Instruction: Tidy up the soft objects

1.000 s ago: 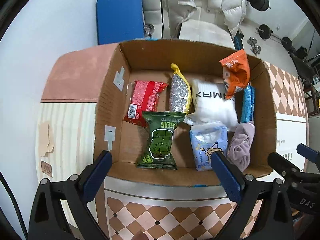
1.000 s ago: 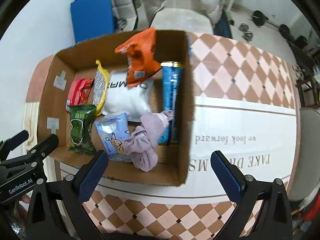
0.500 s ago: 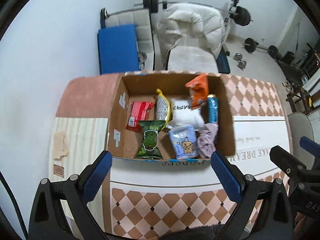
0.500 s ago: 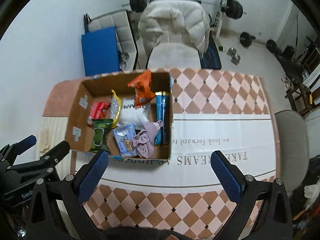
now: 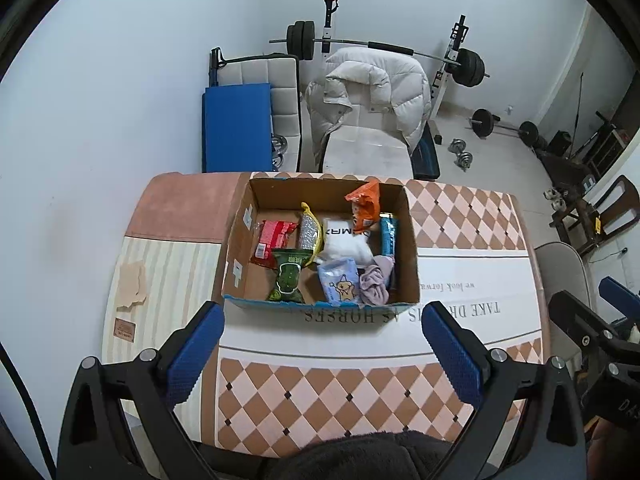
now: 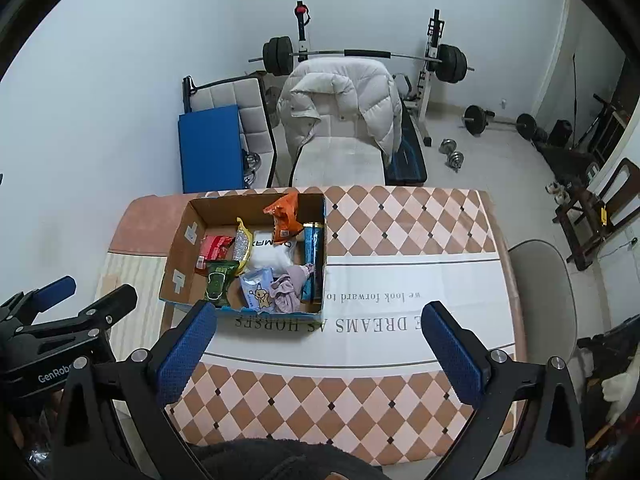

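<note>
Both tongs hang above the near part of the worktop, which carries a cloth with brown and pink diamonds and a white band of printed words. The left tongs stand wide open with nothing between the blue pads, and the right tongs are also spread wide and hold nothing. All the soft things lie inside the open cardboard box, which sits on the far left part of the worktop. In the box there is a red packet at the left, a green snack bag in front of it, a silver and yellow pouch, a white soft pack in the middle, a light blue tissue pack and a crumpled lilac cloth at the near right. An orange bag leans at the far side, and a blue packet stands along the right wall. Behind the worktop a white puffy jacket hangs over a chair.
</note>
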Available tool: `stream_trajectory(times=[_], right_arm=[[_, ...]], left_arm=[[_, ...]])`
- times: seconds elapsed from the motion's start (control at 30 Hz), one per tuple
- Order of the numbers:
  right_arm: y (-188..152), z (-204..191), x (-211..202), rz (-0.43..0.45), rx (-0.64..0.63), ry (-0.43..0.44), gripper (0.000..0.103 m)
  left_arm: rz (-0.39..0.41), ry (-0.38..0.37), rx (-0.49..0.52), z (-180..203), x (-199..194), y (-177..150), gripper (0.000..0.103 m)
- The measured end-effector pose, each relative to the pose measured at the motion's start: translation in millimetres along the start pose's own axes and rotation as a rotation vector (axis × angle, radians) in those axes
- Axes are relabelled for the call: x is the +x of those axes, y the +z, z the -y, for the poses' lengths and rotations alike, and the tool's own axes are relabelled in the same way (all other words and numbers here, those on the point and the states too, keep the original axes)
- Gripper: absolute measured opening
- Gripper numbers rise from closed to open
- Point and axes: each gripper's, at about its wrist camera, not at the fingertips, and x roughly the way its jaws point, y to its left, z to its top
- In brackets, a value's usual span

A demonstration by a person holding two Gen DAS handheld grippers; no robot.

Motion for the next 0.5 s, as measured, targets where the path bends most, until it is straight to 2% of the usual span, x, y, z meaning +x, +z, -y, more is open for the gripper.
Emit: stream_trajectory(times=[0.2,0.5], right_arm=[[-1,-5,-20,0.022,-0.03,-0.008,0.103],[1,1,-27,0.038,-0.017,-0.021,0.103]], left_arm=[[0.032,0.01,-0.001,-1,-19,0,0.101],[0.09,0.038,-0.026,-8,-36,2,0.101]])
